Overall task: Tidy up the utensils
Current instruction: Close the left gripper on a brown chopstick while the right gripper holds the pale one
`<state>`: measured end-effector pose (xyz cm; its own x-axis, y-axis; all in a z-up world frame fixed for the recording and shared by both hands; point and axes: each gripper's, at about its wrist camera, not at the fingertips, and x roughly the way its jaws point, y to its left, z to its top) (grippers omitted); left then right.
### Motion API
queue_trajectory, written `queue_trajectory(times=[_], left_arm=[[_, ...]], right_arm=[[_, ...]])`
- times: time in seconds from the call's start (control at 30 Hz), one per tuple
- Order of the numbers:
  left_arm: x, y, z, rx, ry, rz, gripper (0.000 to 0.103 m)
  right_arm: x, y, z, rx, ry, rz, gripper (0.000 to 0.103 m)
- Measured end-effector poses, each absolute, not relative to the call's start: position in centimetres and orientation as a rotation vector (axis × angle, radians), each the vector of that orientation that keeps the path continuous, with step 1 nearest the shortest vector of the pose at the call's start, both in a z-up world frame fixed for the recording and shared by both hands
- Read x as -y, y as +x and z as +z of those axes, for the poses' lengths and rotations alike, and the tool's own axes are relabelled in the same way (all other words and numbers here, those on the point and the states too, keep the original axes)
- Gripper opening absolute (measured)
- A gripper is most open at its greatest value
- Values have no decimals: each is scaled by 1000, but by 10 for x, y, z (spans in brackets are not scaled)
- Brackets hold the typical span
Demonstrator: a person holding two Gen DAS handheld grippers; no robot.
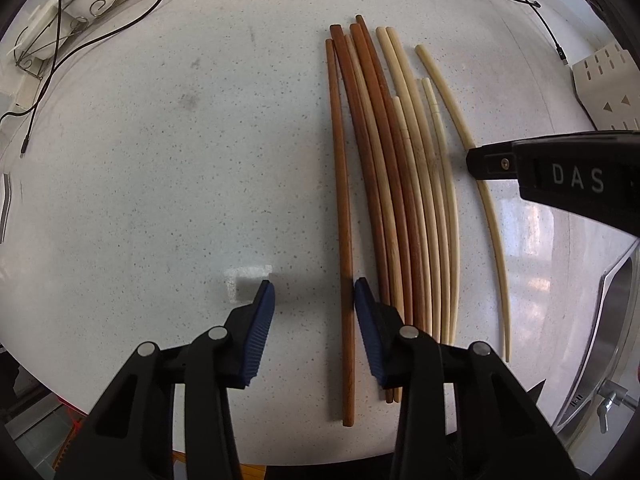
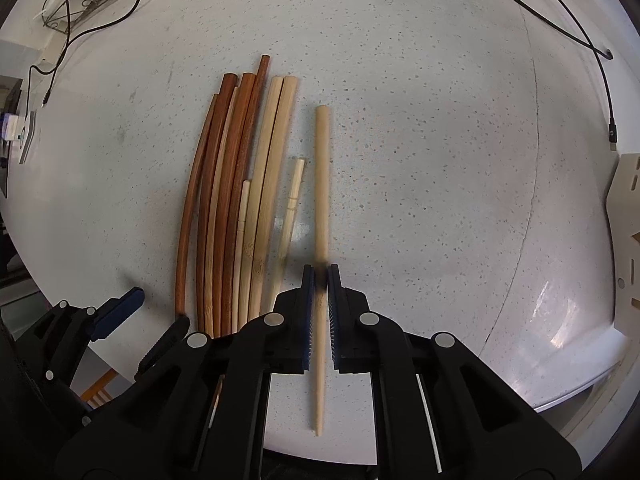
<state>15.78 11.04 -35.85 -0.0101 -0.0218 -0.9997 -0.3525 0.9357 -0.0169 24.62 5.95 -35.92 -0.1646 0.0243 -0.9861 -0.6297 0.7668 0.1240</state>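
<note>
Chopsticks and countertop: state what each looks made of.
Dark chopsticks: reddish-brown wood, smooth, faint grain streaks. Pale chopsticks: likely bamboo, matte, straw-coloured with fine lengthwise fibres. Countertop: probably polished engineered stone, white with dark specks, glossy reflections.

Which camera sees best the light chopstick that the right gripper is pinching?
The right wrist view: the pale chopstick runs full length between the right gripper, whose pads press it. In the left wrist view it lies at the side, curved, partly hidden by that gripper.

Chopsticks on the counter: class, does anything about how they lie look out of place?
Yes. One pale chopstick lies apart from the bundle, shut in the right gripper; two shorter pale ones sit unevenly.
</note>
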Motion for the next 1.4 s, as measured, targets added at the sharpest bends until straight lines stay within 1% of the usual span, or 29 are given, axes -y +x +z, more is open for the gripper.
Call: queue_trajectory(times=[0.03, 0.13, 0.17, 0.2, 0.23, 0.5, 0.83, 0.97, 1.4], left_arm=[[-109, 158, -358, -1569, -295, 260, 36], [-98, 159, -358, -1588, -295, 231, 21], [-98, 160, -358, -1595, -303, 222, 12], [-97, 160, -359, -1602, -316, 214, 8], [-97, 161, -359, -1606, -325, 209, 7], [-100, 160, -364, -1633, -331, 186, 7], [-108, 150, -364, -1615, -389, 161, 7], [-109, 146, -365, -1599, -401, 168, 7], [-114, 138, -341, -1506, -395, 167, 7]], right_arm=[[-59, 246, -359, -1650, -487, 619, 7], [-59, 246, -360, -1653, -478, 626, 6], [-57, 247, -361, -1655, -475, 629, 6], [-57, 248, -361, -1656, -471, 630, 6], [-55, 249, -361, -1657, -469, 632, 6], [-47, 253, -363, -1661, -459, 643, 6], [-54, 252, -362, -1667, -440, 660, 6], [-54, 252, -355, -1652, -426, 666, 6], [-34, 260, -340, -1634, -372, 658, 6]])
